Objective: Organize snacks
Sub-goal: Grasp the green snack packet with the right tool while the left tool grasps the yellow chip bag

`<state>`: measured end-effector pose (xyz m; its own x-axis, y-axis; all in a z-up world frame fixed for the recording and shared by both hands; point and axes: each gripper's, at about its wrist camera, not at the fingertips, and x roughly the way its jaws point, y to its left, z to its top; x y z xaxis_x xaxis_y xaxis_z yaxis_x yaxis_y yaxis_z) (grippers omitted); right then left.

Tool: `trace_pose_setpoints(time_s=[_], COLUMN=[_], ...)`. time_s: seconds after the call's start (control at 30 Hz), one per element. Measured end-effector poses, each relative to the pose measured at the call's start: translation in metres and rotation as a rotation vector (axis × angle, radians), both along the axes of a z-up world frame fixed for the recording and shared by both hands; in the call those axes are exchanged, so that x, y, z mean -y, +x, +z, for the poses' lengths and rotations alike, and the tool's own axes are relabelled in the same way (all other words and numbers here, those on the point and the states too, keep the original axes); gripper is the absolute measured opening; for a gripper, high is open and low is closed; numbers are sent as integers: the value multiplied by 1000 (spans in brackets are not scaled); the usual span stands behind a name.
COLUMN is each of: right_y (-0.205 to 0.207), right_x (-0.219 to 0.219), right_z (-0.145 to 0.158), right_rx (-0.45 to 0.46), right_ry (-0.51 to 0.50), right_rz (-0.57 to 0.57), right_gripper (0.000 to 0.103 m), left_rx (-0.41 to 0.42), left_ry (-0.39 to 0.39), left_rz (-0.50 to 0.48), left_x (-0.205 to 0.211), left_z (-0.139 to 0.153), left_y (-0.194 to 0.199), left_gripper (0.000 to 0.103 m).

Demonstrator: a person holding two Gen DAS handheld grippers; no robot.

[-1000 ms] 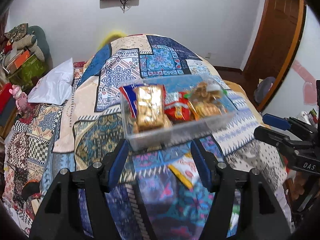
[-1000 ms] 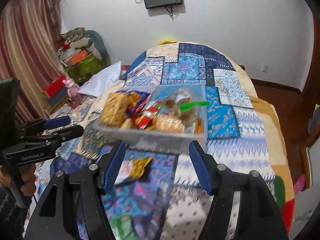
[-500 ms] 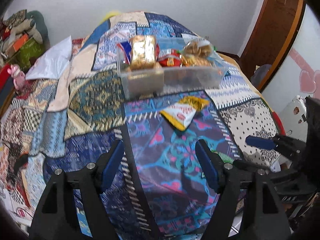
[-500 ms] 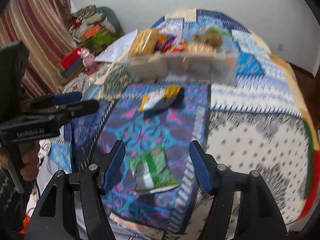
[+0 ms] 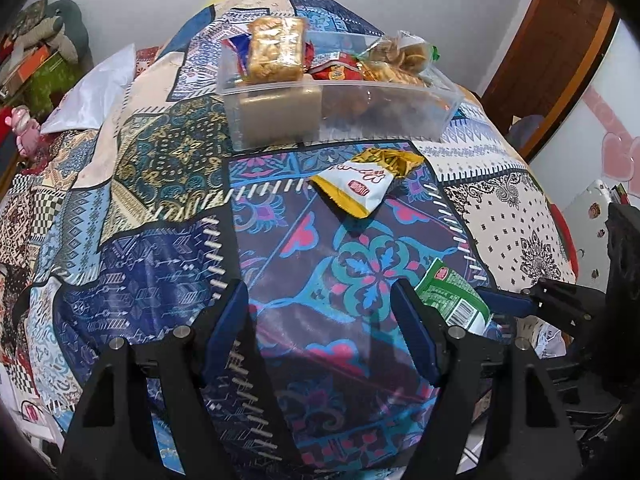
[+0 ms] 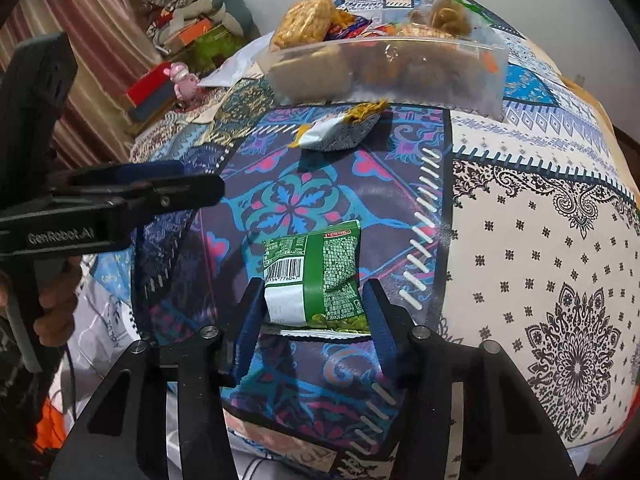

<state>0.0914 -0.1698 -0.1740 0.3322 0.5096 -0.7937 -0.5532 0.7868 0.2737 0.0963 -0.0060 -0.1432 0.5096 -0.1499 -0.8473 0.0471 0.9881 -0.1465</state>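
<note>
A clear plastic bin [image 5: 360, 108] full of snack packs stands on the patchwork bedspread; it also shows in the right wrist view [image 6: 420, 76]. A white and yellow snack pack [image 5: 360, 184] lies in front of it, seen also in the right wrist view [image 6: 336, 132]. A green snack pack [image 6: 316, 280] lies near the bed's front edge, also visible in the left wrist view [image 5: 452, 300]. My right gripper [image 6: 312, 320] is open with its jaws on either side of the green pack's near end. My left gripper [image 5: 320, 328] is open and empty over the bedspread.
A white pillow [image 5: 96, 88] lies at the bed's left. Boxes and a pink toy [image 6: 180, 80] sit by the curtain on the left. A wooden door [image 5: 552, 40] is on the right. The bed's front edge is close below both grippers.
Both grippers have pulled back from the bin toward the bed's front edge. The right gripper has lowered around the green pack and its jaws have narrowed.
</note>
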Motion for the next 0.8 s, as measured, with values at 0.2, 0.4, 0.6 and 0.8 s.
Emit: trace_pose_setpoints(time_s=[0.2, 0.4, 0.6, 0.8], right_y=[10, 28, 48, 65], right_x=[17, 39, 47, 58], right_z=[4, 14, 16, 15], right_rx=[12, 33, 48, 40], right_ry=[23, 41, 36, 52], right_rz=[-52, -112, -151, -181], right_gripper=[43, 41, 41, 41], left_rx=[-10, -27, -28, -36], left_ry=[-3, 16, 18, 69], left_rz=[-14, -36, -57, -74], left_x=[13, 29, 41, 53], left_z=[-4, -9, -12, -24], left_y=[21, 51, 79, 108], left_gripper=[73, 74, 75, 75])
